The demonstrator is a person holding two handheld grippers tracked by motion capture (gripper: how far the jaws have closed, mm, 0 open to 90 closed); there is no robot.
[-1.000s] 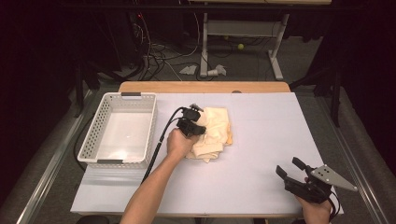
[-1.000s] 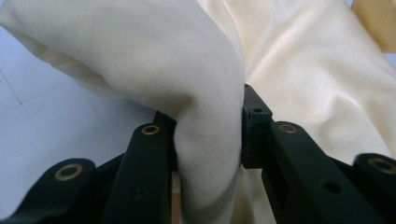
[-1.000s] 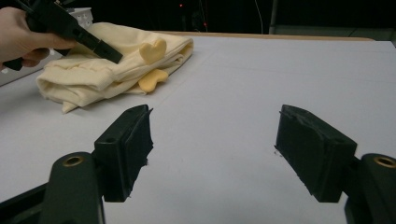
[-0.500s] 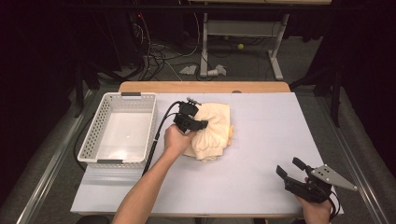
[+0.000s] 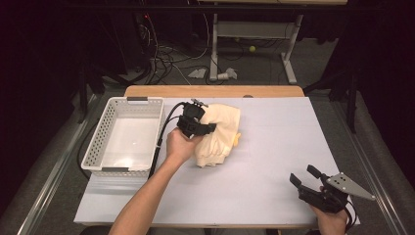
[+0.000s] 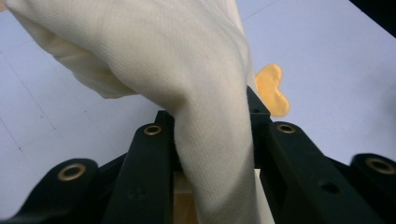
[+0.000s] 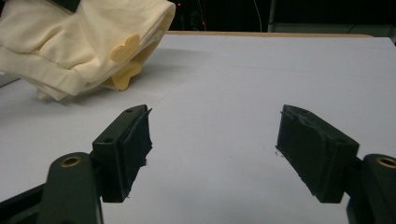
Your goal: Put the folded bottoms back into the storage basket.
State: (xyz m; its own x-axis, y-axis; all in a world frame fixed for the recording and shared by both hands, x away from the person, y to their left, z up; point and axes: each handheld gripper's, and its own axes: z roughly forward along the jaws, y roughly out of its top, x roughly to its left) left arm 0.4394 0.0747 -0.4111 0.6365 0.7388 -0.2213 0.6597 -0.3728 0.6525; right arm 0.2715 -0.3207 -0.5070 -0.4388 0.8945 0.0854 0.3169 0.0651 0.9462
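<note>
Seemingly bound for the white basket (image 5: 122, 142), the cream garment (image 5: 218, 134) hangs pinched by the left gripper (image 5: 195, 125) over the table's middle, its fold wedged between closed jaws in the left gripper view, so a high lift is wise, while the right gripper (image 7: 212, 149) gapes empty.

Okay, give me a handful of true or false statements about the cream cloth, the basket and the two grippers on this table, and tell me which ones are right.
1. The left gripper is clamped on the cream cloth. True: a fold of fabric runs between its jaws in the left gripper view.
2. The cloth lies inside the white basket. False: it is on the white table to the basket's right, and nothing shows in the basket.
3. The right gripper holds a corner of the cloth. False: its jaws stand open with nothing between them, near the table's front right corner.
4. An orange-yellow patch shows at the cloth's edge. True.
</note>
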